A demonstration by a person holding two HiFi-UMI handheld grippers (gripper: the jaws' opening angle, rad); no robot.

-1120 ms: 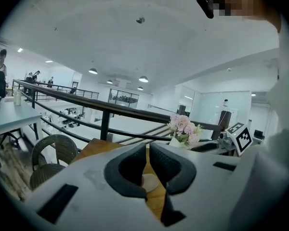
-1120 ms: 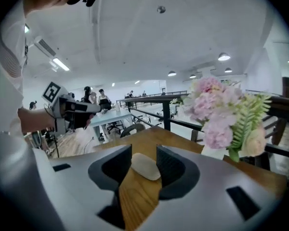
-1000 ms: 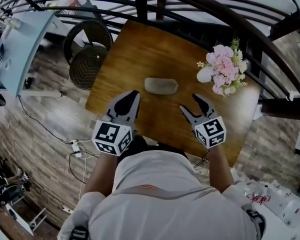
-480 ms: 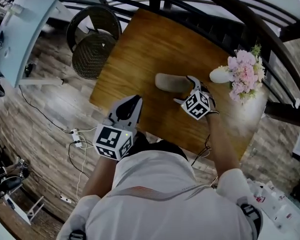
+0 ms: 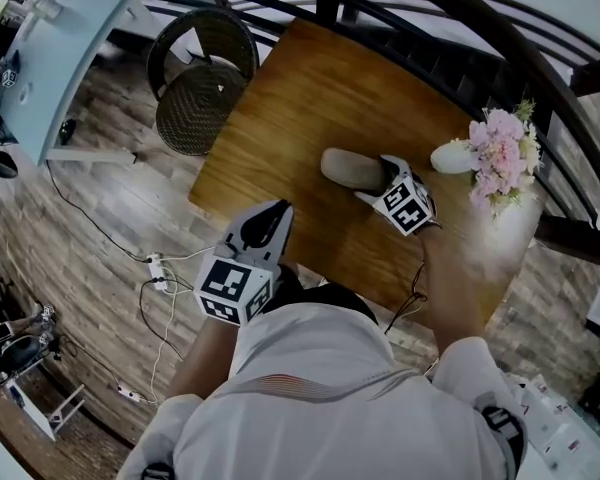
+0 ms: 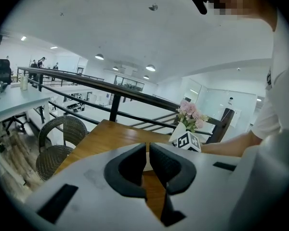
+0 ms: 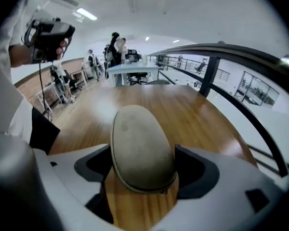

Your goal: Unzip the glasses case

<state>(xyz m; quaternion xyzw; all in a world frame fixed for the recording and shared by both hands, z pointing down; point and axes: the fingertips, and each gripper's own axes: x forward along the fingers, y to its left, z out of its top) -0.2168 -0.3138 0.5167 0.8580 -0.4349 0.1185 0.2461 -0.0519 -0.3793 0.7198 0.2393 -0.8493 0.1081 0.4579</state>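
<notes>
1. Case (image 5: 352, 169) lies flat on the table (image 5: 310, 88), so both ends are reachable.
2. Your right gripper (image 5: 378, 176) straddles one end. Its jaws have just been closing, and the pads now touch both sides, probably to pin it.
3. Your left gripper (image 5: 278, 211) is closed on nothing and hovers at the near edge, well apart from the case, likely free for the zip.
4. It's an oval, domed, matte grey-beige shell with a seam around the rim. On the glossy wood it would probably slide if not pinned.

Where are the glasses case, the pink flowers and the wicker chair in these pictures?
glasses case (image 7: 139, 148), right gripper view, middle of its domed lid.
pink flowers (image 5: 502, 153), head view, centre of the blossoms.
wicker chair (image 5: 193, 111), head view, its round seat.
</notes>
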